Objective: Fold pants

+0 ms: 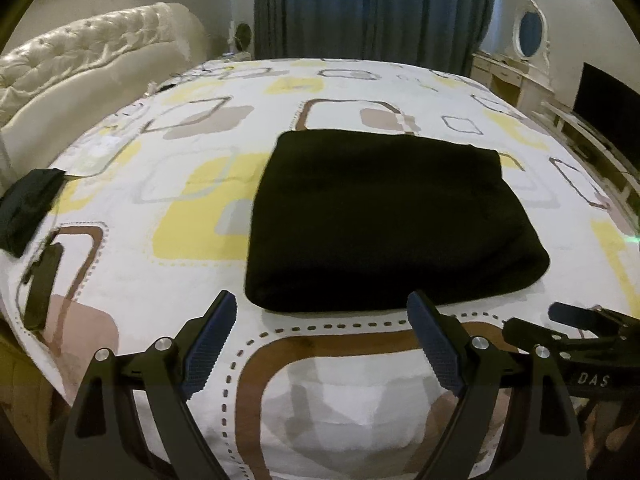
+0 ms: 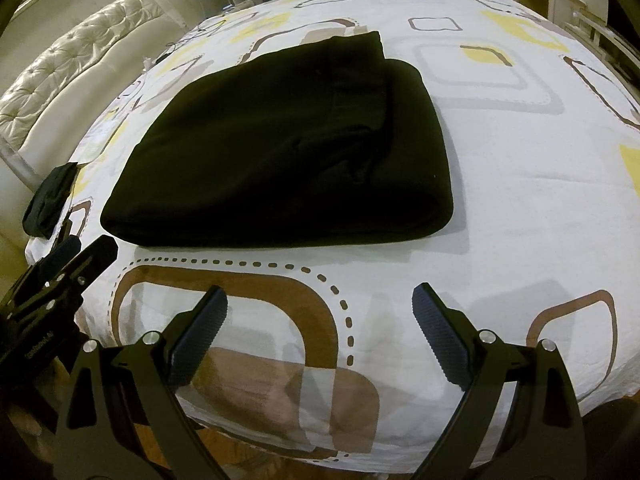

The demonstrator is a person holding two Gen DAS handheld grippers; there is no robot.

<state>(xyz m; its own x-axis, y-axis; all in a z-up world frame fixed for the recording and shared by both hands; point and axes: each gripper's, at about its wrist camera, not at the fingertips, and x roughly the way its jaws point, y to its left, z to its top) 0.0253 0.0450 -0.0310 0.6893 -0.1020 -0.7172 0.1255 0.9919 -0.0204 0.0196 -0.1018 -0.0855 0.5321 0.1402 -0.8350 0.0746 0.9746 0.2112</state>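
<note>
black pants (image 2: 280,140) folded into thick soft rectangle on patterned bedsheet (image 2: 520,200). left gripper (image 1: 322,336) and right gripper (image 2: 320,320) both spread wide, empty, ridged pads.

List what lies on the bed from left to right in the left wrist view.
Small dark bundle at the left edge → phone → folded black pants → tip of the right gripper at the right edge.
</note>
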